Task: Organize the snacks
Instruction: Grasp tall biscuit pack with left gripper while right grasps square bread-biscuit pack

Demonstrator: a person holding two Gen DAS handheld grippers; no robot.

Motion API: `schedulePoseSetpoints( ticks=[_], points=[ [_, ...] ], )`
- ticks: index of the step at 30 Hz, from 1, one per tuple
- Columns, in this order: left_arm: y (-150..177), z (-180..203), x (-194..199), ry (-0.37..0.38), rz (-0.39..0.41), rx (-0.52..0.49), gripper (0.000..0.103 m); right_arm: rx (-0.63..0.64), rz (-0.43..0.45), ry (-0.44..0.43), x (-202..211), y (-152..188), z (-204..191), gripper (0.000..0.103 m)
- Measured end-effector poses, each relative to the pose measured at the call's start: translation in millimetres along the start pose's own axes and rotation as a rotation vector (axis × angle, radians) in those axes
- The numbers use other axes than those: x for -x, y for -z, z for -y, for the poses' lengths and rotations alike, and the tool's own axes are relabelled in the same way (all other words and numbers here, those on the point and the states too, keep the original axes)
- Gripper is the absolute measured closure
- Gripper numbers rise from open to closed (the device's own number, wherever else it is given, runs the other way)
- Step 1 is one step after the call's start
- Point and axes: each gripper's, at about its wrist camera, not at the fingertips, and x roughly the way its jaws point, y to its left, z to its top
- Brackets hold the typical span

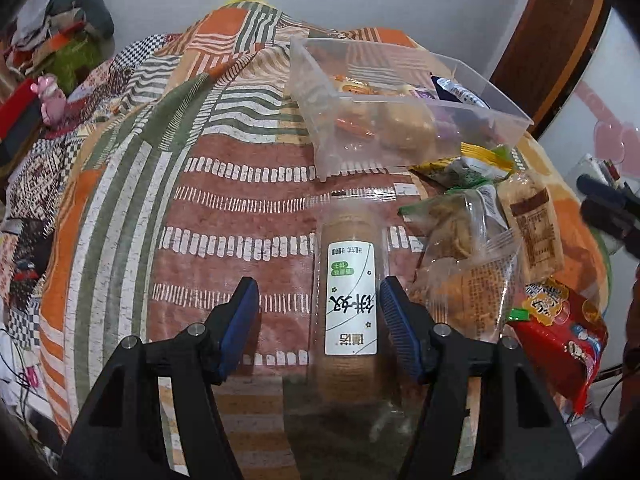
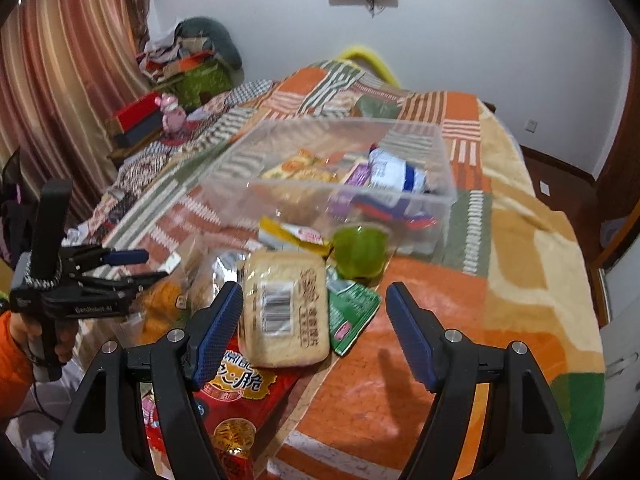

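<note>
Left wrist view, biscuit roll (image 1: 351, 300) lower end blurred, bin (image 1: 404, 120) contents hazy

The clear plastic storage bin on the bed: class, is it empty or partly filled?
Partly filled. The clear plastic storage bin holds several snack packets, with bare floor showing.

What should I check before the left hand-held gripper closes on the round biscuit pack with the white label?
1. Biscuit pack lies between the left hand-held gripper's fingers: ok.
2. Jaws open, pads not yet pressing the pack: ok.
3. Pack centred in the gap: not ok, it sits close to the finger on the picture's right.
4. Neighbouring clear-wrapped snack out of the jaws: cannot tell, its wrapper lies right beside that finger.
5. Clear bin has free space: ok.
6. Right hand-held gripper empty and apart from the left one: ok.
</note>
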Motion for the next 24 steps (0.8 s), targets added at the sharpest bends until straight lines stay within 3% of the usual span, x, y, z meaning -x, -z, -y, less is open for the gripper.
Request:
schedulePoseSetpoints(
  ticks=[10,16,20,24],
  points=[
    [-3,0,-12,0.028,0.010,0.032,0.040,-0.010,-0.069,-0.041,-24,10,-7,0.032],
    [-5,-3,-12,0.006,0.012,0.013,0.040,-0.042,-0.095,-0.070,-32,11,-2,0.032],
    [-3,-20,-6,-0.049,0.015,0.034,0.042,-0.047,-0.102,-0.080,-34,14,-2,0.033],
    [0,-39,-6,-0.069,-0.013,0.073,0.047,-0.047,-0.103,-0.097,-34,14,-4,0.039]
  ],
)
